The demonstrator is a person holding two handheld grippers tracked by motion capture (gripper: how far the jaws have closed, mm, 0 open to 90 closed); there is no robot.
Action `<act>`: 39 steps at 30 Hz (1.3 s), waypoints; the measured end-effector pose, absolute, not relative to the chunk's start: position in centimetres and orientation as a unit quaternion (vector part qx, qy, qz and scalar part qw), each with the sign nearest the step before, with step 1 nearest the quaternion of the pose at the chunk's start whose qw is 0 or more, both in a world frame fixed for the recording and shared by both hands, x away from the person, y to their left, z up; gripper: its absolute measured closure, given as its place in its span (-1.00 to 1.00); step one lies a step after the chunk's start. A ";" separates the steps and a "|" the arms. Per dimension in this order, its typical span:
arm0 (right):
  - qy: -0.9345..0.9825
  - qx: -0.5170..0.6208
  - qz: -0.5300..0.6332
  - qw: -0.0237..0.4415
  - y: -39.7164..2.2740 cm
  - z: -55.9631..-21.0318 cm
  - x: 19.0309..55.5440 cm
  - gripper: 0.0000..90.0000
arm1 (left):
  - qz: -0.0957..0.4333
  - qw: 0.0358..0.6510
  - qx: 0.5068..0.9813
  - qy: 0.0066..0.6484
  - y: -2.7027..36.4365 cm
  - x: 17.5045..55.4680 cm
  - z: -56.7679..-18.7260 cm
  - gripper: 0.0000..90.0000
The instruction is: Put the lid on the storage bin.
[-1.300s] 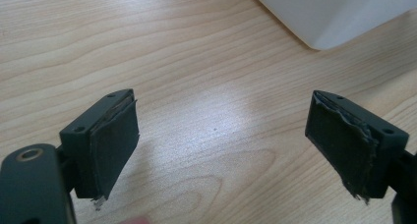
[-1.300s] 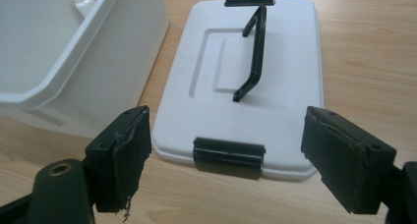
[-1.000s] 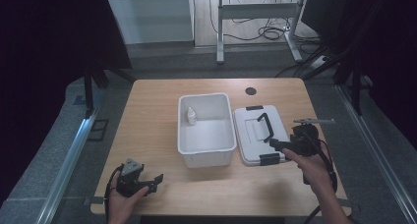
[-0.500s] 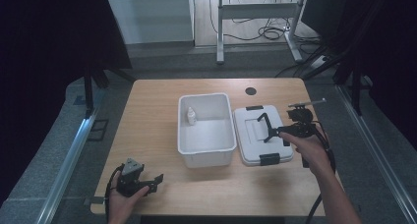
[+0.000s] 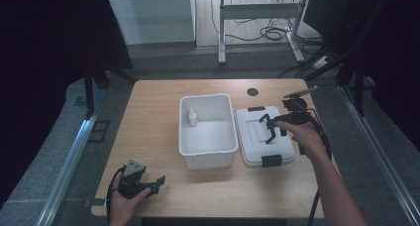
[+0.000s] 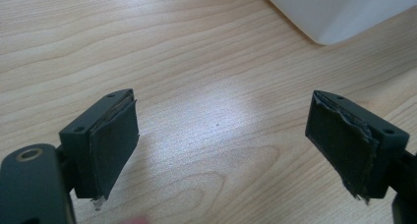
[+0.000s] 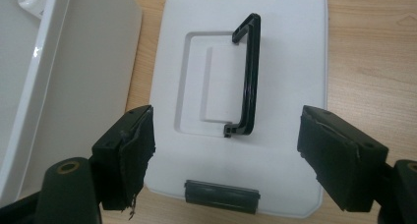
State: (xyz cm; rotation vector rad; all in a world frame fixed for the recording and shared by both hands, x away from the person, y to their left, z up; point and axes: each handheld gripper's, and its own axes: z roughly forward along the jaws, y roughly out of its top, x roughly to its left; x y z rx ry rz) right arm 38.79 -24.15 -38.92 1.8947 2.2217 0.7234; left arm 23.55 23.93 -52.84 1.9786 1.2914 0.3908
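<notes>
Both grippers (image 5: 268,128) (image 5: 157,183) were black with worn rubber pads (image 7: 136,155), screws, trailing cables; the left carried a grey plate.

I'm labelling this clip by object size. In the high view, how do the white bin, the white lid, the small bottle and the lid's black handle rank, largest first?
1. White bin.
2. White lid, somewhat smaller.
3. Black handle.
4. Small bottle, close to the handle, so that order is unsure.

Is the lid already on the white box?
No, the lid lies flat on the table beside the open box.
</notes>
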 end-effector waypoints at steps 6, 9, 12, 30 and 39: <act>0.743 0.628 0.224 0.065 -23.8 -38.9 39.8 -0.47 | 0.152 0.363 0.770 0.502 23.9 23.6 -52.9 -0.72; 0.746 0.628 0.211 0.061 -23.7 -39.0 40.7 -0.41 | 0.152 0.361 0.772 0.501 23.9 23.6 -53.0 -0.72; 0.741 0.638 0.205 0.053 -23.9 -39.2 41.4 -0.28 | 0.152 0.361 0.771 0.502 24.0 23.7 -53.0 -0.72; 0.727 0.668 0.162 0.015 -24.6 -42.7 45.4 0.06 | 0.154 0.354 0.776 0.499 23.7 23.7 -53.2 -0.72; 0.717 0.679 0.156 0.000 -24.4 -44.3 46.9 0.28 | 0.153 0.351 0.780 0.496 23.7 23.7 -53.3 -0.72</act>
